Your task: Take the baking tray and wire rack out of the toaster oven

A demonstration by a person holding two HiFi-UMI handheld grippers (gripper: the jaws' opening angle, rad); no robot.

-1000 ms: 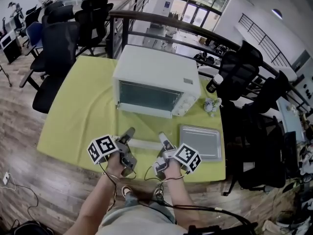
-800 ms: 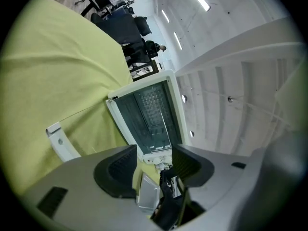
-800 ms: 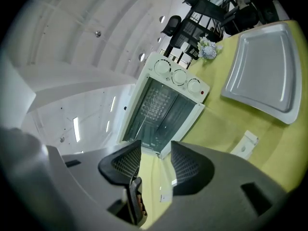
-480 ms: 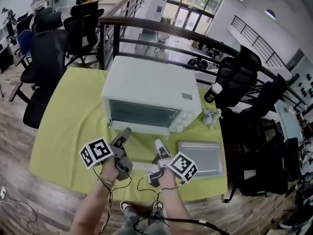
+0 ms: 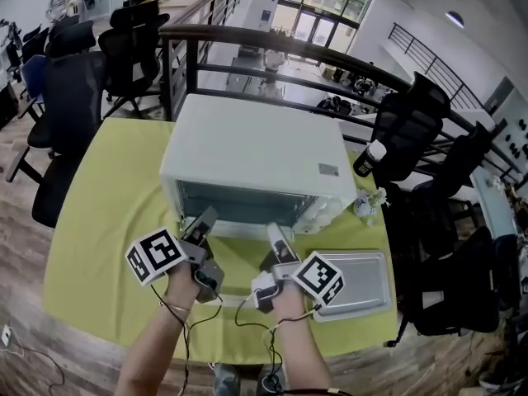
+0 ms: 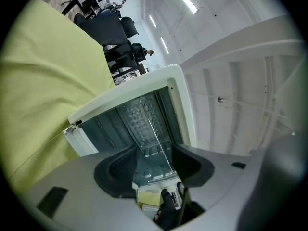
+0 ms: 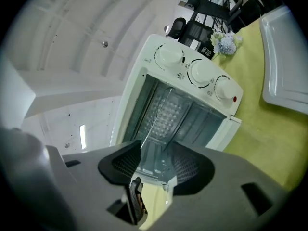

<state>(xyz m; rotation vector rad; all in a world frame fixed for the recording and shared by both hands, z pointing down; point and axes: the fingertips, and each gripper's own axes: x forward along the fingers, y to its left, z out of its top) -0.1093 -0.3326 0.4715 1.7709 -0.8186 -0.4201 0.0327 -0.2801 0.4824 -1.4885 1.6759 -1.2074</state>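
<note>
Left tongs (image 6: 153, 150) and right tongs (image 7: 155, 150) have both come forward since a second ago: tips then stood well short of the toaster oven (image 5: 256, 147), now just at the foot of its front. Oven fills more of the head view than before.

Bench (image 5: 99, 221): yellow-green cover, under and all round both tongs.

Toaster oven: white, straight ahead of both tongs, front facing them. Door (image 7: 222, 131) appears dropped open toward the tongs; oven's inside seen from both gripper views. Three knobs (image 7: 202, 72) on the panel ahead-right of the right tongs.

Baking tray (image 5: 363, 280): out of the oven, flat on the bench, empty, just right of the right tongs; that side's marker cube (image 5: 319, 277) overlaps its left edge in the head view.

Wire rack (image 6: 150, 129): fine wires cross the oven's inside ahead of the tongs, taken as the rack; how it sits on its rails not readable.

Tongs: side by side, near but apart, both rolled so the marker cubes face outward. Jaws of the left tongs stand apart, nothing pinched, oven's inside showing through the gap. Right tongs the same: jaws parted, gripping nothing.

Small items: dark bottle (image 5: 369, 157) and sprig of flowers (image 5: 369, 200), beyond the right tongs, past the oven's right corner.
</note>
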